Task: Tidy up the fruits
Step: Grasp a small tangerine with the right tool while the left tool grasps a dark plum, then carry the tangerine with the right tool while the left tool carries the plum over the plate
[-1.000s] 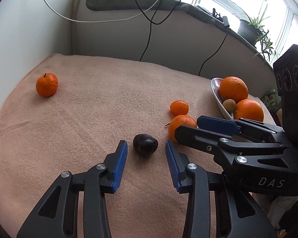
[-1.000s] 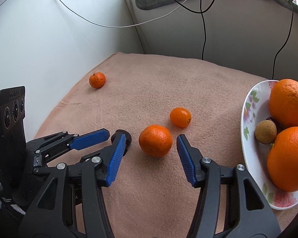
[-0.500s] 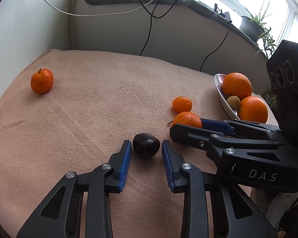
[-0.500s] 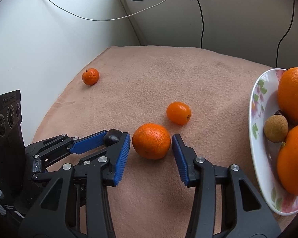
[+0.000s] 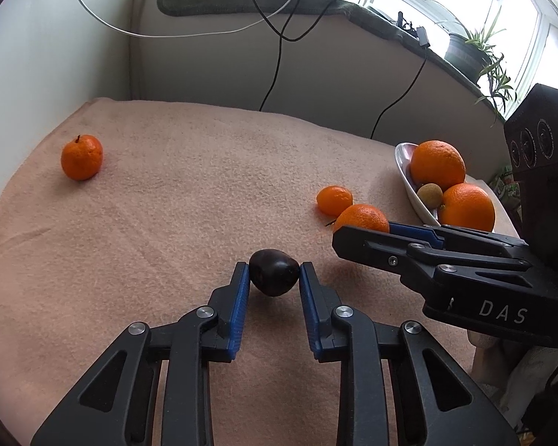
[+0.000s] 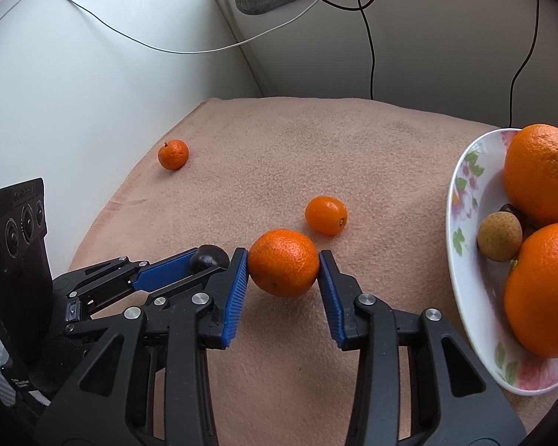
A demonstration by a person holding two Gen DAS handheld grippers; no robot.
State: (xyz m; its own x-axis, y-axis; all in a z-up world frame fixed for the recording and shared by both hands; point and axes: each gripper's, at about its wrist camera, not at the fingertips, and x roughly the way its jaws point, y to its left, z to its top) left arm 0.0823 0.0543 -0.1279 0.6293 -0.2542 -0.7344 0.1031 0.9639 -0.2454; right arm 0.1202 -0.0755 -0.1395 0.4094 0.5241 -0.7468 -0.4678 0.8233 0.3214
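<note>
A dark plum-like fruit (image 5: 273,278) lies on the peach cloth (image 5: 189,200), and my left gripper (image 5: 274,265) is shut on it, blue pads pressed to both sides. Just to its right, a mandarin (image 6: 283,265) sits between the pads of my right gripper (image 6: 283,256), whose jaws are still closing and touch its sides. The right wrist view also shows the dark fruit (image 6: 209,254) at the left gripper's tip. A small mandarin (image 6: 325,215) rests just beyond. Another mandarin (image 6: 173,154) lies far off near the wall.
A floral white plate (image 6: 461,193) at the right edge holds two big oranges (image 6: 539,174) and a small brown fruit (image 6: 499,236). Walls close the left and back. Cables hang along the back ledge (image 5: 279,7), with potted plants (image 5: 468,50) on the sill.
Both grippers' jaws have narrowed. The left pads came in onto the dark fruit, the right pads onto the mandarin. Neither fruit has shifted on the cloth.
</note>
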